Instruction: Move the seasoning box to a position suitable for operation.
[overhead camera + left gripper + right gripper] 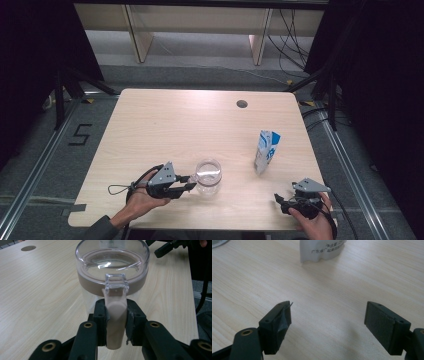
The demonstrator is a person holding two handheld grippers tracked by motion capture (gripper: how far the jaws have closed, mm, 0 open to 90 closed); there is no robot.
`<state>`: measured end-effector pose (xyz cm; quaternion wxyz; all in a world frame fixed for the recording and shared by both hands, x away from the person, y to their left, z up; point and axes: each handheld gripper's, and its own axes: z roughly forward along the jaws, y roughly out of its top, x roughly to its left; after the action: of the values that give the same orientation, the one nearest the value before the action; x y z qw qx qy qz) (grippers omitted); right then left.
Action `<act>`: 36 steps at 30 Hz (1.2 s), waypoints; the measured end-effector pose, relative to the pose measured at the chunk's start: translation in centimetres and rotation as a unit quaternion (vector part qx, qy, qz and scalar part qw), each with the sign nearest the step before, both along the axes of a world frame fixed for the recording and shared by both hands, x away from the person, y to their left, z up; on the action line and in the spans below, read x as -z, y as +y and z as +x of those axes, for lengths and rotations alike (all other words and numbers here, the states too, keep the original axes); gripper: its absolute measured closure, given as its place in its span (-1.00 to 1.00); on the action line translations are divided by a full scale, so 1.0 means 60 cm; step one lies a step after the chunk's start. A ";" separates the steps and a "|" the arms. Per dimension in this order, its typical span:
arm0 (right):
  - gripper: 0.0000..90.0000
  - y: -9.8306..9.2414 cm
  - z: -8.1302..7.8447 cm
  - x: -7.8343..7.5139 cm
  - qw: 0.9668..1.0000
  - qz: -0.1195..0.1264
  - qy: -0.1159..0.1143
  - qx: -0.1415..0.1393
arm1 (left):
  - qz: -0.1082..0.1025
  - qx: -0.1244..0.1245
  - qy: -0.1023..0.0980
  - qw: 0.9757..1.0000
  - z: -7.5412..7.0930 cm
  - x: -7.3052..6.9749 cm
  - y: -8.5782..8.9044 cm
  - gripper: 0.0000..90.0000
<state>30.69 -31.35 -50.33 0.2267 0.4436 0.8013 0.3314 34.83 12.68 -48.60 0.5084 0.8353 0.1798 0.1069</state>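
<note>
My left gripper has its two black jaws pressed onto the pale handle of a clear cup, pinching it from both sides. The handle runs down between the pads, and a small clear square tab at its top meets the cup's wall just under the rim. The cup stands upright on the table, with a tan band around it below the wide rim. From above, the cup sits near the front edge of the table, a little left of middle, with my left gripper reaching in from its left and my left hand behind it. Well to the right stands a white and blue pouch, upright and slightly creased. My right gripper rests at the front right corner, held in my right hand. Its jaws are spread wide apart over bare wood, with the foot of the pouch ahead of them, printed text on it.
</note>
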 end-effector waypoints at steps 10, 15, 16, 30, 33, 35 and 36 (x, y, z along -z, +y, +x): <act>-0.50 0.000 -0.001 -0.001 1.000 -0.002 0.001 0.001 | -0.004 0.006 0.007 1.000 -0.001 0.001 -0.012 0.61; -0.50 0.000 -0.002 -0.002 1.000 -0.005 0.004 0.001 | -0.002 0.020 -0.004 1.000 0.004 0.001 -0.017 0.61; -0.50 0.000 -0.001 -0.001 1.000 -0.004 0.002 0.002 | -0.003 0.019 -0.002 1.000 0.004 0.001 -0.018 0.61; -0.50 -0.001 -0.002 0.000 1.000 0.018 0.014 0.008 | -0.001 0.011 0.004 1.000 0.010 0.000 -0.023 0.60; -0.50 -0.005 0.000 0.002 1.000 0.006 0.000 0.000 | -0.005 0.004 0.018 1.000 0.011 0.001 -0.023 0.40; -0.50 -0.004 -0.001 0.002 1.000 0.007 0.002 0.000 | -0.007 -0.004 0.012 1.000 0.009 -0.001 -0.020 0.26; -0.50 -0.004 -0.001 0.001 1.000 0.007 0.000 0.001 | -0.009 0.000 0.005 1.000 0.010 -0.003 -0.017 0.21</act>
<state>30.61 -31.60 -50.39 0.2240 0.4460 0.7982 0.3372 35.45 11.67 -48.39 0.5148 0.8313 0.1836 0.1012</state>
